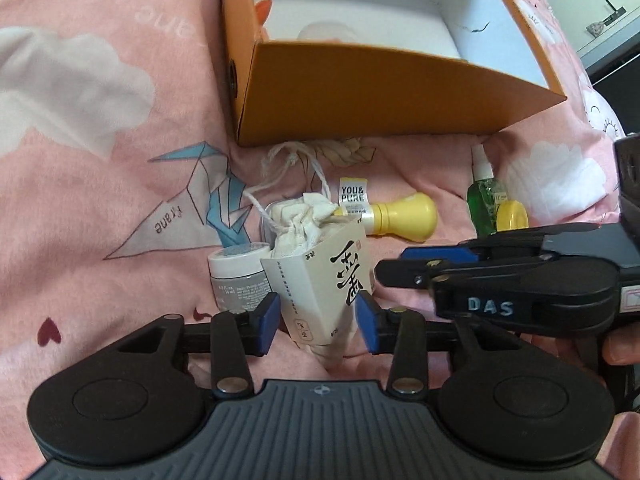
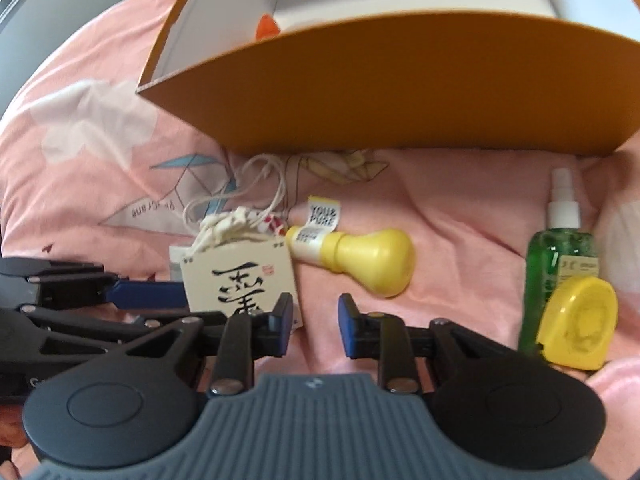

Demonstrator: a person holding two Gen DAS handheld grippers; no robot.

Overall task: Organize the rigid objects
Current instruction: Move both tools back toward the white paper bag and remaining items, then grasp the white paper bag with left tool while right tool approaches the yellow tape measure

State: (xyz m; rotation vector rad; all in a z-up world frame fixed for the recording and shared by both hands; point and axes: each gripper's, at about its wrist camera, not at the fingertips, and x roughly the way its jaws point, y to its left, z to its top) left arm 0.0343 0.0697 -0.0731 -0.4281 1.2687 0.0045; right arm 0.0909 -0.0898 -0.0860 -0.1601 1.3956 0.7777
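Left gripper [image 1: 317, 320] part-open astride the calligraphy box [image 1: 320, 280], pads not visibly pressing; right gripper [image 2: 315, 330] part-open, empty, box just left of it; orange box [image 1: 384, 92] beyond both

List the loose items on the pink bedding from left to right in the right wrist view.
Cream box with black calligraphy → yellow bulb-shaped bottle → green spray bottle → yellow round case, leaning against the spray bottle's base.
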